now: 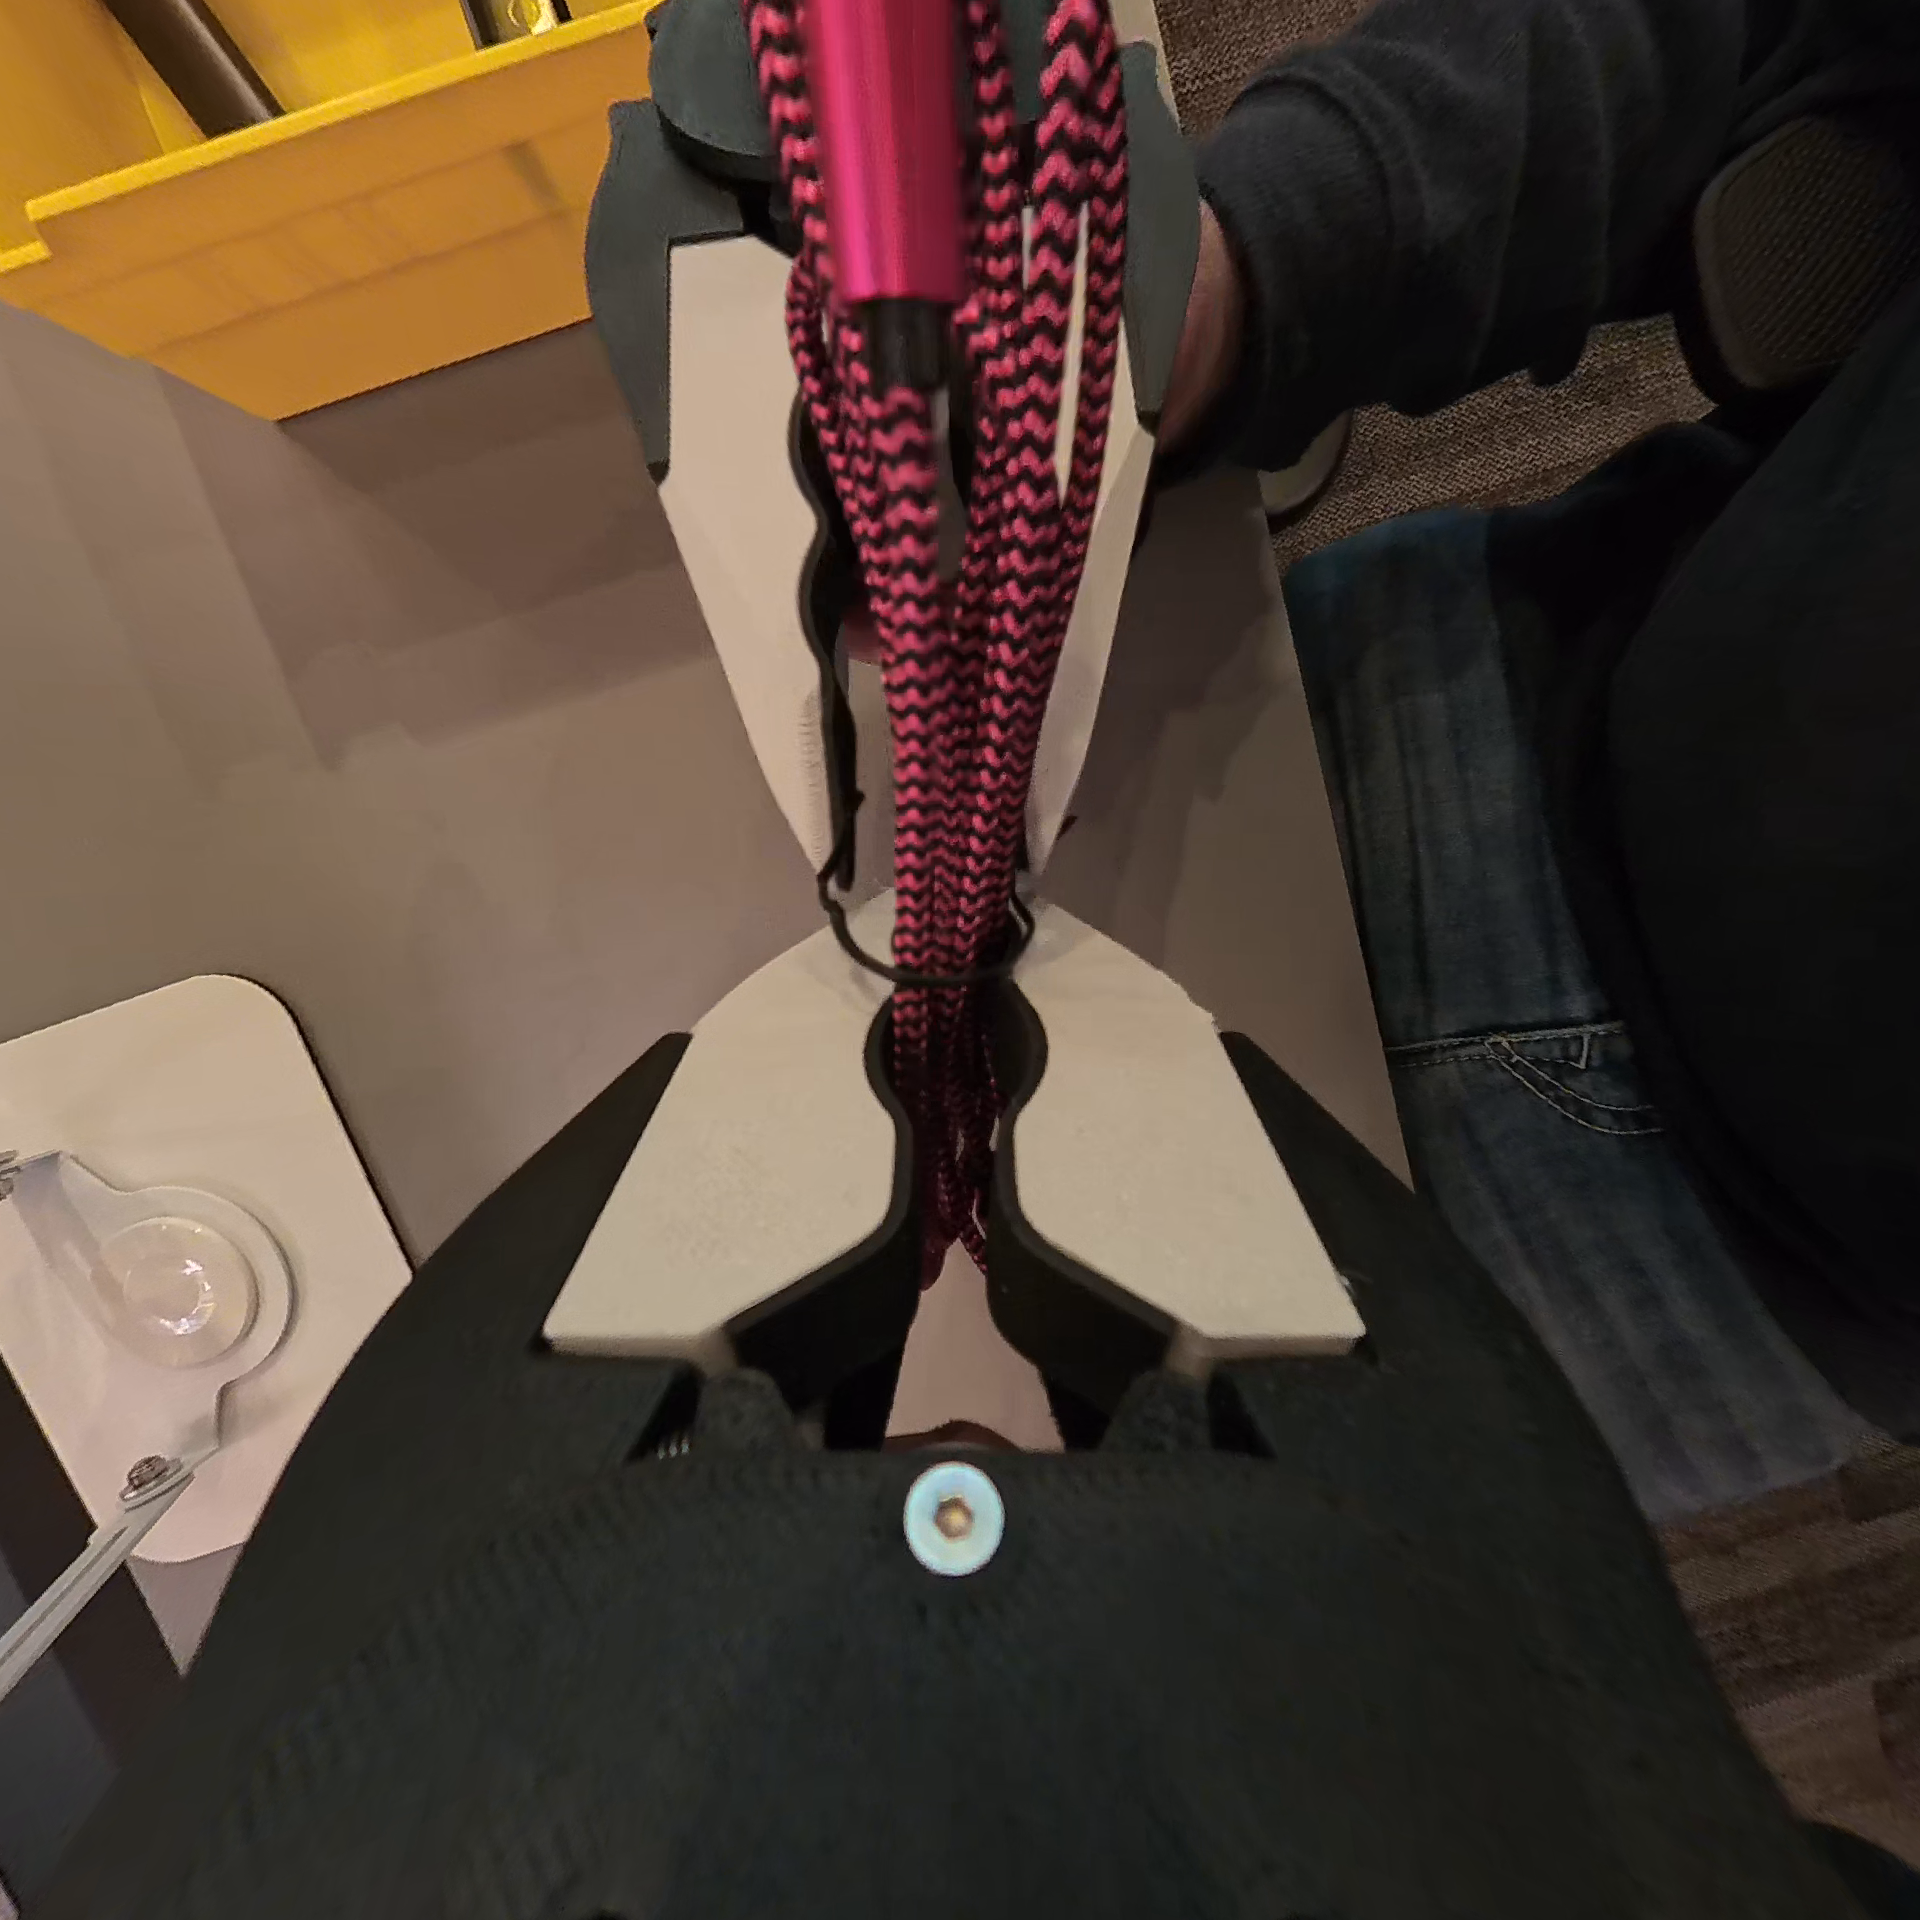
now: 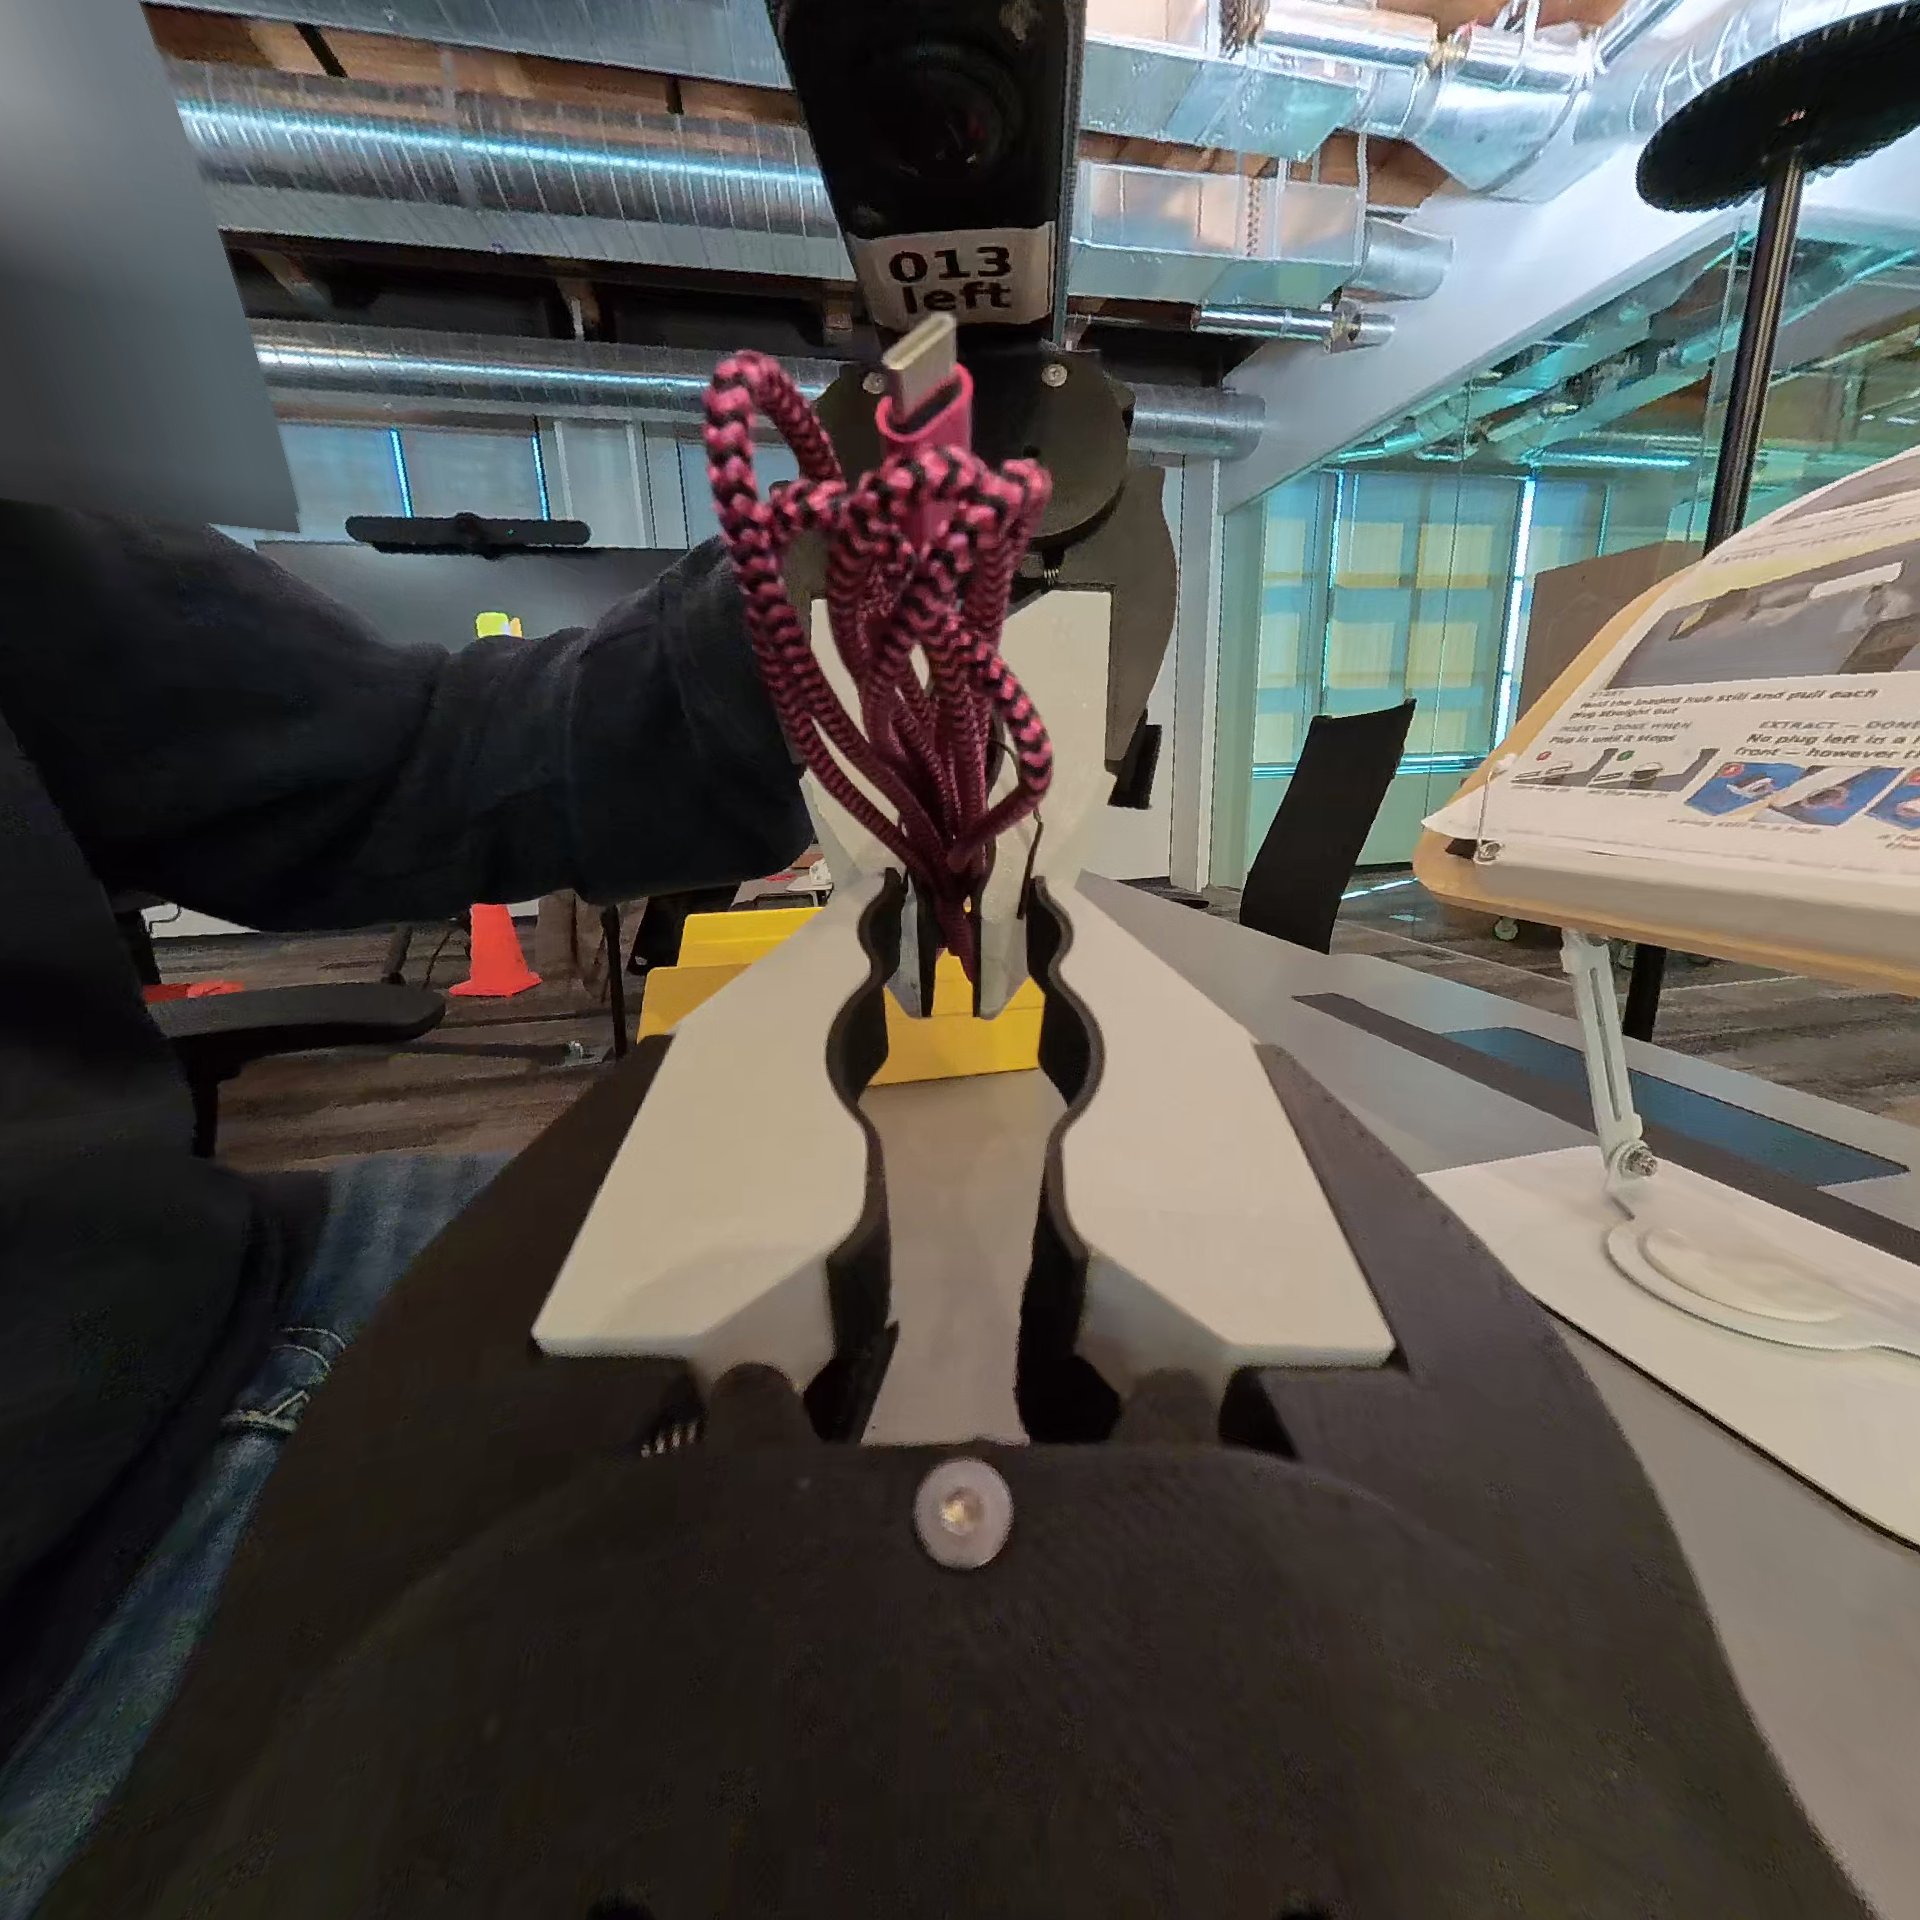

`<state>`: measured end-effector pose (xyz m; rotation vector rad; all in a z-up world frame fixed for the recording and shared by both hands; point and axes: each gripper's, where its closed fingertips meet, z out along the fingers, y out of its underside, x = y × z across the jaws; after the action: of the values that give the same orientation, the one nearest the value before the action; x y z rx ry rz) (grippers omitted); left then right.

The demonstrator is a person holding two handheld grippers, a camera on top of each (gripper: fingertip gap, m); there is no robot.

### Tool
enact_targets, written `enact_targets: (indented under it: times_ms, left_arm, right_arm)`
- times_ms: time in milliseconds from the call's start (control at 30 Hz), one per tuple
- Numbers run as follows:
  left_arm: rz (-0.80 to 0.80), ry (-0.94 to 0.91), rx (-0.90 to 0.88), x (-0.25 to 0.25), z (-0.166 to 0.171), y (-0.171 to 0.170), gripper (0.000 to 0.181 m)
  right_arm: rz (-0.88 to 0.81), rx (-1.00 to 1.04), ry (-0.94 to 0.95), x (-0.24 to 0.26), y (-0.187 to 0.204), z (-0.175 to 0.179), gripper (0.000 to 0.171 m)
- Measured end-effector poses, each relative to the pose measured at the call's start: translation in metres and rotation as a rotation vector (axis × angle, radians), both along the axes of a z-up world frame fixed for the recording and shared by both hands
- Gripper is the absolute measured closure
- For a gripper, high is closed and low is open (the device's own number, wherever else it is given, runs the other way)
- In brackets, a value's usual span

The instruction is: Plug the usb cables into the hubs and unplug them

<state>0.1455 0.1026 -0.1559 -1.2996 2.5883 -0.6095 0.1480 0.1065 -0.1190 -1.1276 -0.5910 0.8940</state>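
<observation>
A pink-and-black braided USB cable [image 1: 956, 727], bundled by a thin black tie [image 1: 914, 974], hangs in the air between both grippers. My left gripper [image 1: 961, 1039] is shut on the bundle's lower loops. In the right wrist view it comes down from above [image 2: 956, 997], with the cable [image 2: 894, 644] bunched over it. The cable's pink plug [image 2: 920, 384] has a silver tip pointing up and also shows in the left wrist view [image 1: 894, 156]. My right gripper [image 2: 961, 904] is open, its fingers flanking the bundle and the left gripper's tips; it faces the left camera [image 1: 940, 862]. No hub shows.
A yellow bin [image 1: 312, 239] stands at the grey table's [image 1: 416, 727] far side. A tilted instruction board [image 2: 1714, 769] rests on a white stand [image 2: 1600, 1049] at the right, its base [image 1: 187, 1299] at the left. The person's dark sleeve [image 2: 416, 727] and jeans [image 1: 1507, 935] are close by. Less than 4 cm separates the two grippers' tips.
</observation>
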Motion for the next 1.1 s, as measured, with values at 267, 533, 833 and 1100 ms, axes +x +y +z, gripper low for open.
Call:
enact_targets:
  times_ms: [267,533,833,1100]
  left_arm:
    - [-0.005,0.019,0.017,0.0010,-0.0041,-0.0004,0.173]
    - [0.007,0.020,0.006,0.0042,-0.0051,-0.0002,0.173]
    - [0.004,0.029,-0.002,0.0043,-0.0062,-0.0002,0.173]
    - [-0.018,0.045,-0.030,0.0016,-0.0072,-0.0054,0.173]
  right_arm:
    - [-0.026,0.010,-0.049,-0.0018,0.0009,-0.0055,0.153]
    - [-0.042,0.042,-0.072,-0.0021,-0.0038,-0.0068,0.169]
    - [-0.031,0.038,-0.083,-0.0040,-0.0057,-0.0078,0.171]
    - [-0.109,0.042,-0.095,0.0021,0.0001,-0.0063,0.144]
